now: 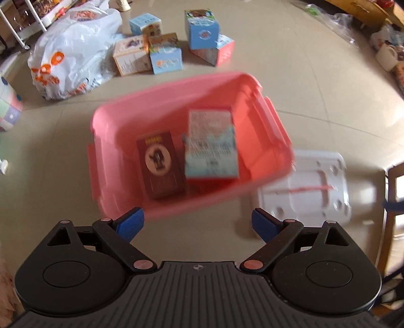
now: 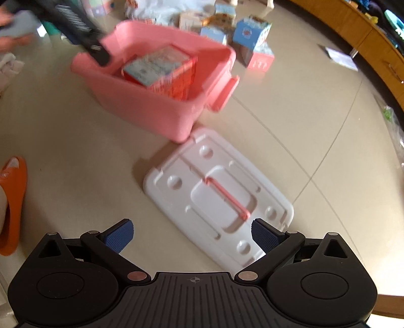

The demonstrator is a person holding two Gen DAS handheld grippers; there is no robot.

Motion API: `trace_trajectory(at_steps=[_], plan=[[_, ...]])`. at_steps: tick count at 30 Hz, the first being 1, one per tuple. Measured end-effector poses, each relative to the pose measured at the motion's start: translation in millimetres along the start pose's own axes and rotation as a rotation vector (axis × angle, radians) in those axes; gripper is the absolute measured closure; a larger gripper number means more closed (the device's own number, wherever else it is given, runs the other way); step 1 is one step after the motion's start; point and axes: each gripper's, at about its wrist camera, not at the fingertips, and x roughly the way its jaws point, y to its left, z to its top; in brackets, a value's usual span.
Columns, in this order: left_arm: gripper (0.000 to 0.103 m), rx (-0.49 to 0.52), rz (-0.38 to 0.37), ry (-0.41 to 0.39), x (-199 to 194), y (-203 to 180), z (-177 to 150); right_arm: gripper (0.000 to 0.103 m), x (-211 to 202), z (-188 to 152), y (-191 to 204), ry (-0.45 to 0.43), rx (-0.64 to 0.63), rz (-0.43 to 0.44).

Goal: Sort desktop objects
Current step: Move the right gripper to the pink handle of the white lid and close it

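A pink plastic bin point(image 1: 121, 126) stands on the tiled floor. In it lie a dark red box point(image 1: 160, 166) and a pale blue and pink box point(image 1: 210, 143). My left gripper point(image 1: 198, 224) is open and empty above the bin's near wall. The bin also shows in the right wrist view point(image 2: 141, 111), with the pale box point(image 2: 159, 66) inside. The left gripper's black body point(image 2: 75, 22) hangs over its far rim there. My right gripper point(image 2: 193, 236) is open and empty above the white lid point(image 2: 217, 196) with a pink handle, which lies beside the bin.
Several small cartons point(image 1: 164, 50) are piled on the floor beyond the bin, next to a white and orange plastic bag point(image 1: 73, 48). An orange slipper point(image 2: 12, 201) lies at the left. A wooden cabinet point(image 2: 366, 37) runs along the right.
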Motion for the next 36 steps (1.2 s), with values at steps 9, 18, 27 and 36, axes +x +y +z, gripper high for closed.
trace_trajectory(at_steps=[9,18,27,36], plan=[[0.008,0.031,-0.058,0.063,2.9,-10.3,-57.4,0.004,1.2,11.2,7.4,-0.024,-0.228,-0.004],[0.008,0.005,-0.093,0.109,13.4,0.5,-71.5,0.016,9.0,30.6,-10.8,0.011,-0.412,-0.002],[0.008,-0.062,-0.138,0.143,21.6,7.2,-70.9,0.03,45.6,43.8,-30.7,0.038,-0.492,0.009],[0.008,-0.12,-0.185,0.207,38.7,9.7,-68.1,0.029,103.9,47.4,-28.4,0.124,-0.601,0.074]])
